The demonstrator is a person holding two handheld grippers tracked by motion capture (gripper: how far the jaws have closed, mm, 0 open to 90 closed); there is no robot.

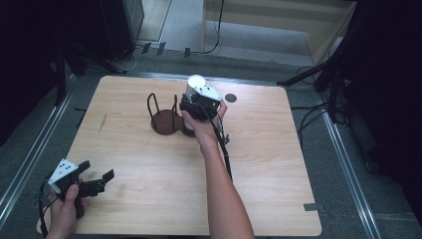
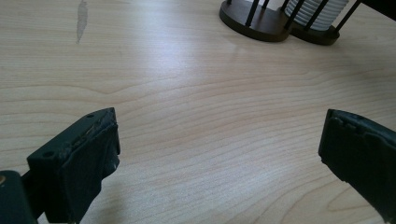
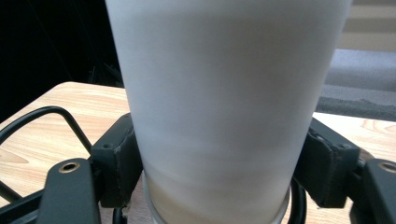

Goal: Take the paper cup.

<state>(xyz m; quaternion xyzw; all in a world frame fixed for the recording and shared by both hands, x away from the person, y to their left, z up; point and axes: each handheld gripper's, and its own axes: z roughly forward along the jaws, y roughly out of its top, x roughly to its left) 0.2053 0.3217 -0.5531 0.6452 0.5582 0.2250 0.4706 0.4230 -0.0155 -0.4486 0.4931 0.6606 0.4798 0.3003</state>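
White cup [image 3: 224, 116] sits gripped in right claw [image 3: 219, 168] over rack [image 1: 166, 122].

The high view looks down on the whole bench [image 1: 149, 199]; each gripper view skims low along it, sharing the wire holder [image 2: 261, 23].

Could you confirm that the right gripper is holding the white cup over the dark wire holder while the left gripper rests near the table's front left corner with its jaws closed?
Not quite: the left gripper has its jaws wide open, with bare table between them in the left gripper view. The rest stands: the right gripper has its jaws against the white cup at the dark wire holder.
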